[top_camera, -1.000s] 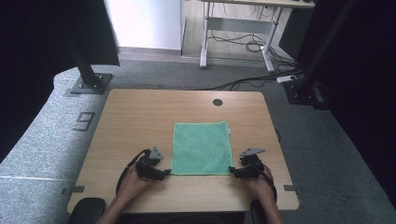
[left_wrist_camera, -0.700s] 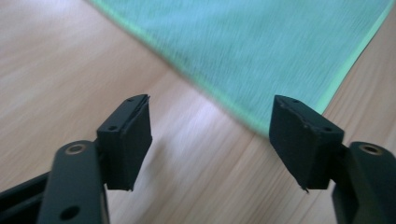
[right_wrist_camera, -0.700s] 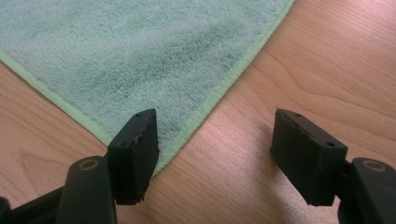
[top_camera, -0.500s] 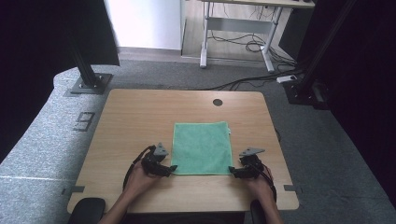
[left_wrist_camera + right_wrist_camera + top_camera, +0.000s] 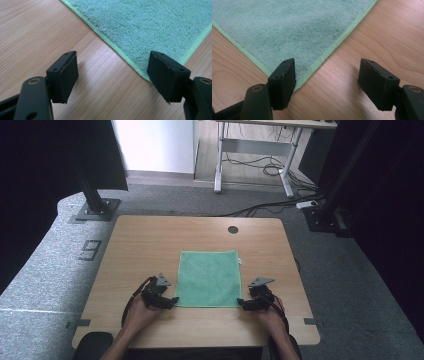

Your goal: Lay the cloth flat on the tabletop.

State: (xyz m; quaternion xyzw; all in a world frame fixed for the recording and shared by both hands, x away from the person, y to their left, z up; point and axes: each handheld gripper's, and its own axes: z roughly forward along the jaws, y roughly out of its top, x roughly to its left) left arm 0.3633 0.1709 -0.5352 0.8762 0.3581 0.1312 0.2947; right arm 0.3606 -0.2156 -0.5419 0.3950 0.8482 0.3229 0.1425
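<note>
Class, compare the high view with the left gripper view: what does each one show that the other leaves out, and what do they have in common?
High view alone: the whole green cloth lying flat, the right gripper at its near right corner, both hands, the table's round hole and the grey floor.

Left gripper view alone: the cloth's looped pile and lighter stitched hem, seen close between the open jaws.

Both: the left gripper, the cloth's near left corner and the wooden table.
</note>
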